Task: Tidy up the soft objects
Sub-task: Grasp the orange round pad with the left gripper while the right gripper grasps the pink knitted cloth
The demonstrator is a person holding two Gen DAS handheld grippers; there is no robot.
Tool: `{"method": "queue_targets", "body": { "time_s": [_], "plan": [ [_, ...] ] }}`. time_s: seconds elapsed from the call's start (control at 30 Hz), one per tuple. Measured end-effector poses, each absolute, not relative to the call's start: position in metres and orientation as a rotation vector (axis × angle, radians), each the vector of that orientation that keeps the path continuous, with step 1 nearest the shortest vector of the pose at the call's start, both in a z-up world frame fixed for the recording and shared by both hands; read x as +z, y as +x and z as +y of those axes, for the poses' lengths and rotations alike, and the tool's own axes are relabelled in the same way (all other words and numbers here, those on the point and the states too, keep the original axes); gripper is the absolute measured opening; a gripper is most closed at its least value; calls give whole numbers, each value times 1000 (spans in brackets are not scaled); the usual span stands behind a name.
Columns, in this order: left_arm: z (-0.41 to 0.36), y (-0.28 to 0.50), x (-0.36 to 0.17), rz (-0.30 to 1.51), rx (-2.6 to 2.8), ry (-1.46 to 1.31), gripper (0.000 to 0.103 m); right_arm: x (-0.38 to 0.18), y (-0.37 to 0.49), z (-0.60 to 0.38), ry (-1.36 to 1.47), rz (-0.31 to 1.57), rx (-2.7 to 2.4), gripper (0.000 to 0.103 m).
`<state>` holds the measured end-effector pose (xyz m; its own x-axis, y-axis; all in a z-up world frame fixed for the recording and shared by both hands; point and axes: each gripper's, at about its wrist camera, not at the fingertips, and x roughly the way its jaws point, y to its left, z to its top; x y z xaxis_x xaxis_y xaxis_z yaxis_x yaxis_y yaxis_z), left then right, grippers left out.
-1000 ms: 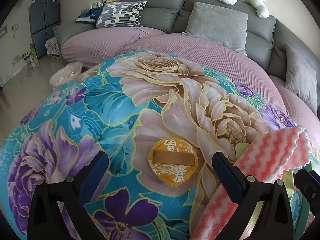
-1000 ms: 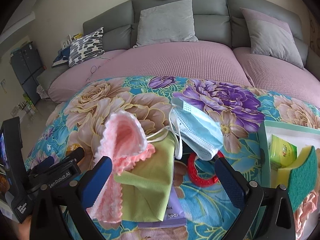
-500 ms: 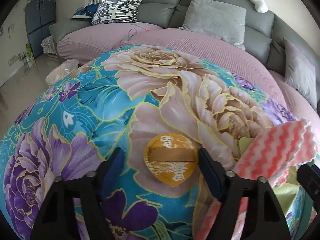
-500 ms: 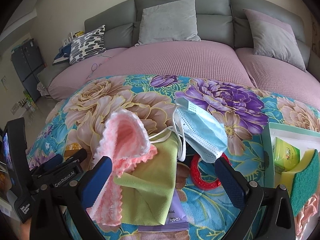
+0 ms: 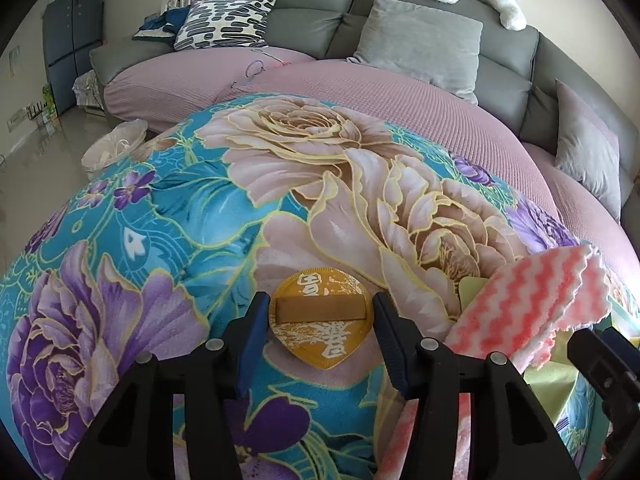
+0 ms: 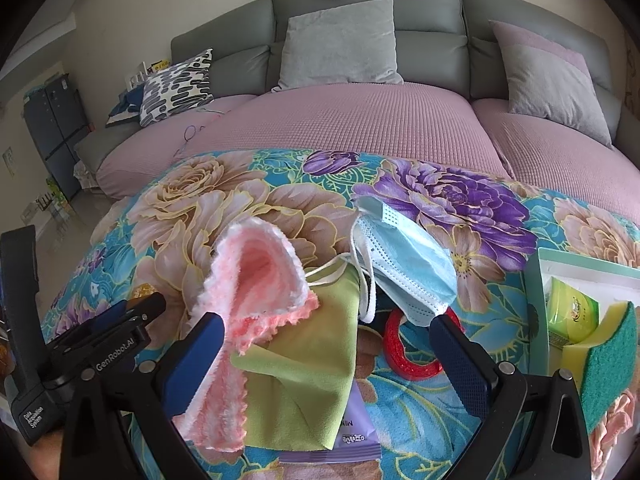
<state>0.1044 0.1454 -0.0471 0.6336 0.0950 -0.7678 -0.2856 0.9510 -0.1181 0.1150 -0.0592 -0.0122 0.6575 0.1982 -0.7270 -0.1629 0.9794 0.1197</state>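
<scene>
A round yellow puff with a tan strap [image 5: 321,318] lies on the floral blanket [image 5: 200,216]. My left gripper [image 5: 318,326] brackets it, jaws narrowed close to both of its sides; I cannot tell if the pads touch it. A pink-and-white zigzag cloth [image 5: 532,300] lies just to the right. In the right wrist view my right gripper [image 6: 328,340] is open and empty above a pile: the pink cloth [image 6: 252,276], a green cloth [image 6: 312,364], a blue face mask [image 6: 408,272] and a red ring [image 6: 404,352].
A mint box [image 6: 540,304] at the right holds a green packet [image 6: 572,312] and a yellow-green sponge [image 6: 604,356]. A purple packet [image 6: 352,436] lies under the green cloth. The mauve-covered sofa [image 6: 360,120] with grey cushions stands behind. A white basket [image 5: 114,148] sits on the floor at left.
My left gripper has moved forward onto the yellow puff and its jaws have closed in from wide open to either side of it. The right gripper has hardly moved.
</scene>
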Motion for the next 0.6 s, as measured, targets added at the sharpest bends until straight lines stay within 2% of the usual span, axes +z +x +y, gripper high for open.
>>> {"method": "queue_targets", "body": {
  "time_s": [0.6],
  "plan": [
    [184, 78, -25, 840, 328, -313, 54, -13, 109, -24, -4, 824, 295, 103]
  ]
}}
